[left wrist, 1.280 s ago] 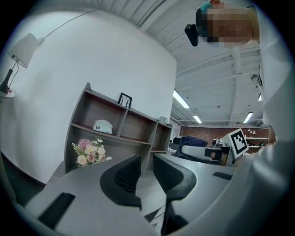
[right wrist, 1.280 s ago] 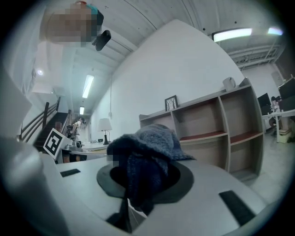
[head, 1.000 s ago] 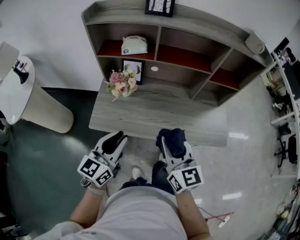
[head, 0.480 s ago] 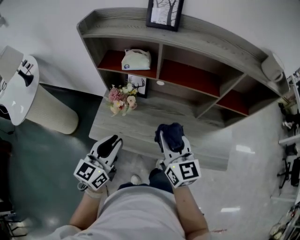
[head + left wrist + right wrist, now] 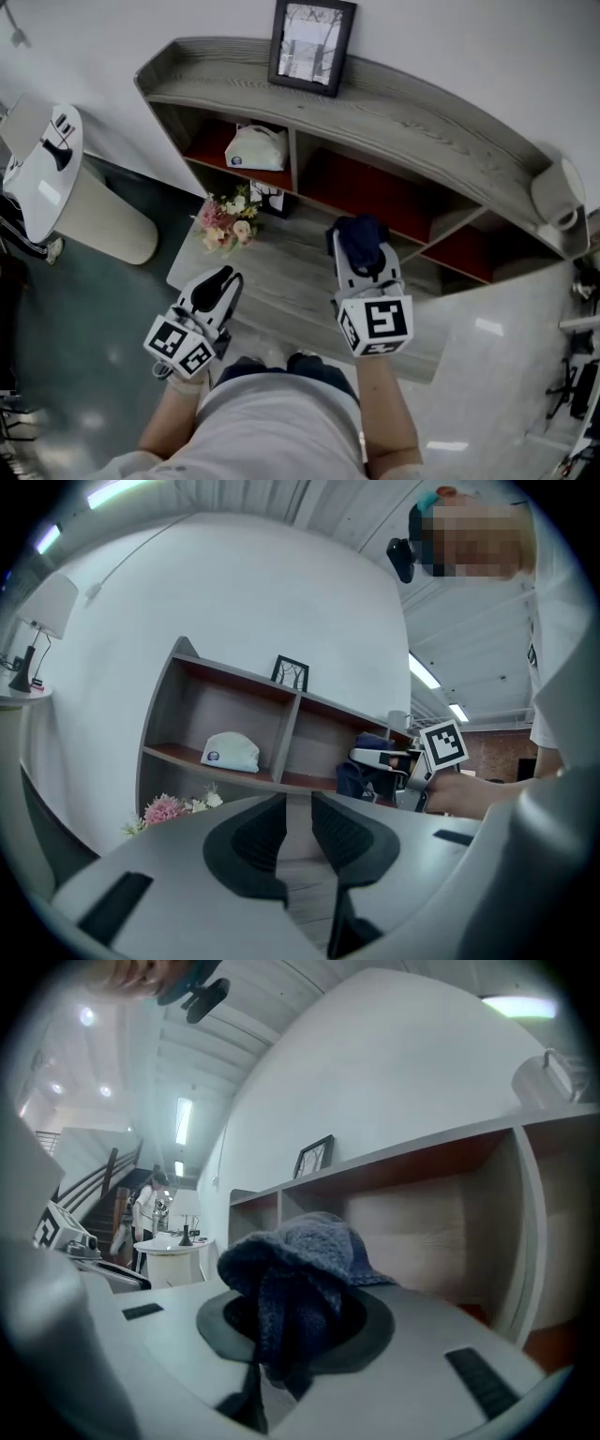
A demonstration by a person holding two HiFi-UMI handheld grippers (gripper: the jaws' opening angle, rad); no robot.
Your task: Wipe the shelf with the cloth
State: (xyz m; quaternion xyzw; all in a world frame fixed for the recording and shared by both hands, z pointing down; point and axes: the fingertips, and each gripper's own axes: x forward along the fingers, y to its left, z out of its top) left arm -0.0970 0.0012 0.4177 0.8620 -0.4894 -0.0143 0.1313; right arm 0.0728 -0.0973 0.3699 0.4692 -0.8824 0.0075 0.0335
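The grey wooden shelf unit (image 5: 403,117) with red-floored compartments stands against the white wall, above a low grey desk top (image 5: 281,272). My right gripper (image 5: 362,251) is shut on a bunched dark blue cloth (image 5: 360,234) and is held up in front of the middle compartment (image 5: 361,187). In the right gripper view the cloth (image 5: 300,1265) bulges out over the jaws, with the shelf's compartments (image 5: 422,1213) just behind it. My left gripper (image 5: 216,281) hangs lower at the left over the desk edge, its jaws nearly together with nothing between them (image 5: 298,827).
A framed picture (image 5: 311,45) stands on the shelf top, and a pale cylinder (image 5: 558,192) lies at its right end. A white pouch (image 5: 257,148) sits in the left compartment. A flower bunch (image 5: 223,220) and a small frame (image 5: 272,197) are on the desk. A round white table (image 5: 47,169) is at left.
The right gripper has risen and gone forward with the cloth, from the desk's front edge to in front of the middle compartment. The left gripper has hardly moved.
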